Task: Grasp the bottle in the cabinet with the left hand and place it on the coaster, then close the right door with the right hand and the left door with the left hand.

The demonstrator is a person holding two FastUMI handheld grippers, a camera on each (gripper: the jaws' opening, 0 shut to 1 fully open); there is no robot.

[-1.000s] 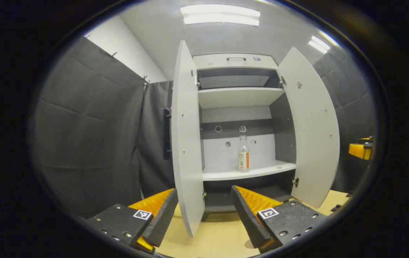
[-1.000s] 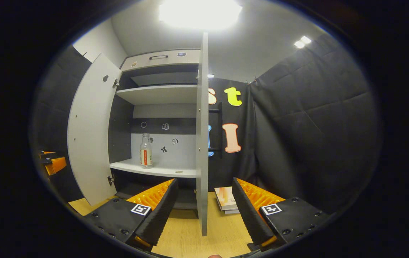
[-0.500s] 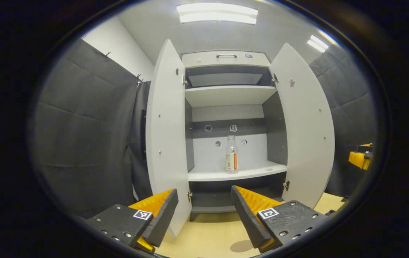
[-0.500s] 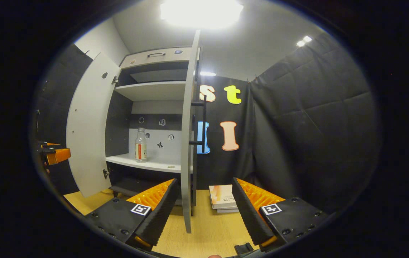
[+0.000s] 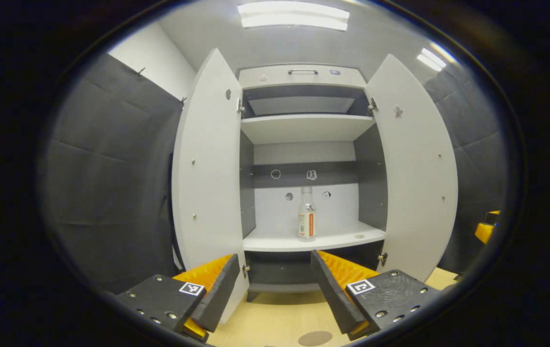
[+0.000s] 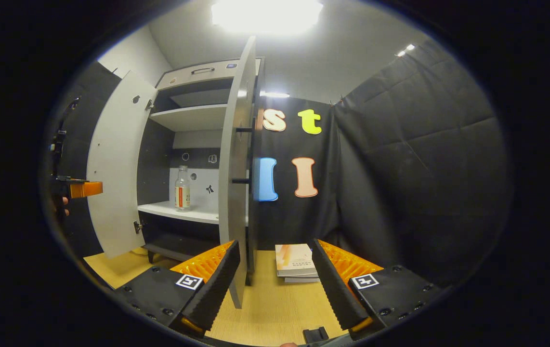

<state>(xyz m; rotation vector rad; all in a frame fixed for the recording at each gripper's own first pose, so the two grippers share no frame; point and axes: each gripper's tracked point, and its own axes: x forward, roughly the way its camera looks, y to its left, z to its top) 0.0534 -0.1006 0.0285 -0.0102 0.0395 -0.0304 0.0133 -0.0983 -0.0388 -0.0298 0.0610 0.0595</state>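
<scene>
Standing upright on the lower white shelf [image 5: 313,238] of the cabinet [image 5: 302,77], the bottle [image 5: 307,219] is a clear container with a label band around its lower half, positioned near the middle of the shelf and apart from the cabinet's side walls. In the right gripper view the same bottle [image 6: 182,188] appears on the shelf, to the left of the right door's edge. Both cabinet doors are swung open: the left door [image 5: 207,178] and the right door [image 5: 417,168] flank the opening in the left gripper view, while the right gripper view shows the right door [image 6: 234,164] nearly edge-on with its dark handle bar on the outer face. An upper shelf [image 5: 306,127] spans the cabinet above the bottle. The cabinet rests on a light wooden table [image 5: 275,318]. A round dark coaster [image 5: 314,338] lies on the table at the near edge, between the left gripper's fingers. The left gripper [image 5: 275,289] is held in front of the cabinet, jaws released and spread wide, grasping nothing, well apart from the bottle. The right gripper [image 6: 275,284] is likewise spread wide and grasps nothing, with the right door's lower edge between its fingers but not touching them. A stack of books [image 6: 296,262] lies on the table just right of the right door.
</scene>
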